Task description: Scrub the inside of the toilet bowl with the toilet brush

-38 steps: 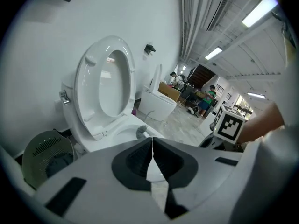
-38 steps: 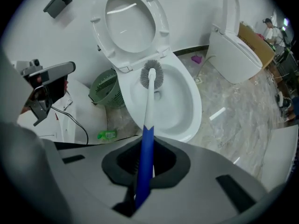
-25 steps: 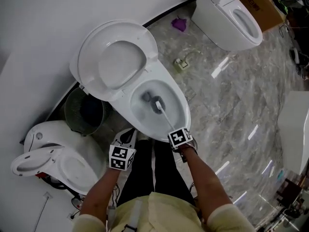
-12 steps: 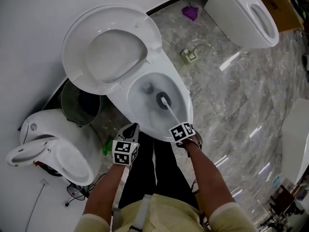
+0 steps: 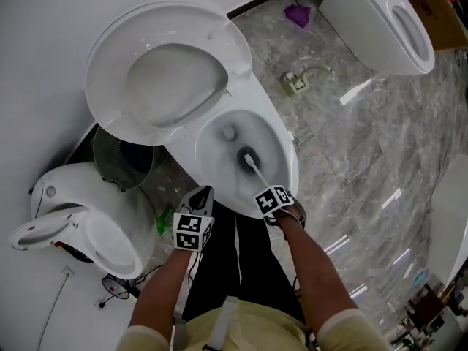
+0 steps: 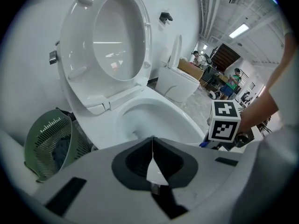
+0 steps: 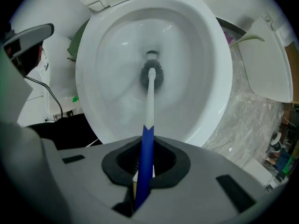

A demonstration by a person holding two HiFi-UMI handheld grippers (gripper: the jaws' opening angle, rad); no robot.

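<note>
The white toilet bowl [image 5: 281, 156] stands open with its lid and seat [image 5: 167, 68] raised against the wall. My right gripper [image 5: 273, 199] is shut on the toilet brush [image 7: 149, 94], whose blue and white handle runs down into the bowl [image 7: 201, 78]. The grey bristle head [image 5: 244, 159] rests on the bowl's inner surface close to the drain hole [image 5: 229, 131]. My left gripper [image 5: 194, 229] hangs at the bowl's near left rim, shut with nothing in it; in the left gripper view its jaws [image 6: 153, 160] meet in front of the bowl [image 6: 154, 113].
A green mesh waste bin [image 5: 121, 158] stands left of the toilet. Another white toilet [image 5: 77, 229] lies at the lower left, a third [image 5: 395, 20] at the upper right. Cables [image 5: 121, 287] lie on the marble floor [image 5: 365, 159]. People stand far off in the left gripper view.
The brush head has slid from the drain toward the near right side of the bowl. Both grippers shifted slightly as the head view moved.
</note>
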